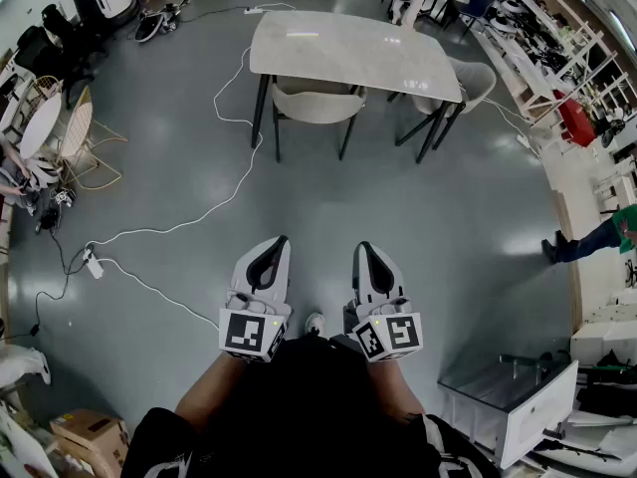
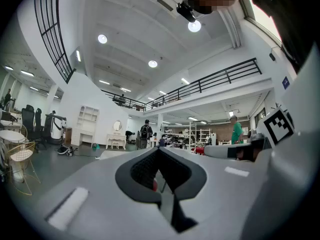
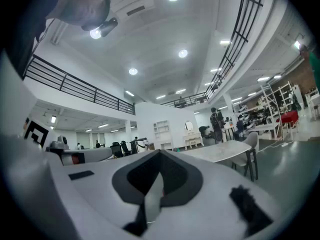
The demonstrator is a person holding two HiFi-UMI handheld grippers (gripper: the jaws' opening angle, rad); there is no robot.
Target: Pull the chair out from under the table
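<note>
Chair [image 1: 317, 103] is tucked under the near side of the worktop [image 1: 348, 53]. Its seat is mostly hidden, and its curved backrest and dark legs are seen between the worktop's legs. A second chair [image 1: 476, 80] is parked at the right end, angled outward. A white cable [image 1: 214, 207] is strung across the floor [image 1: 398, 217] from beside the chair to a power strip [image 1: 94, 265]. Left tool [image 1: 279, 243] and right tool [image 1: 364, 248] are held level, side by side, close to the person and well apart from the chair. Both are fully closed, with nothing gripped. The approach is judged not yet started.

Risks:
- Backrest can't be taken unless the jaws are opened first; it would only be bumped.
- The backrest edge is rounded, so a shallow grip could slip off mid-pull.
- The chair's legs could be caught on the worktop's legs if the pull is off-axis.
- The cable could be snagged or tripped on during the walk-in.
- The wrong chair could be picked.
</note>
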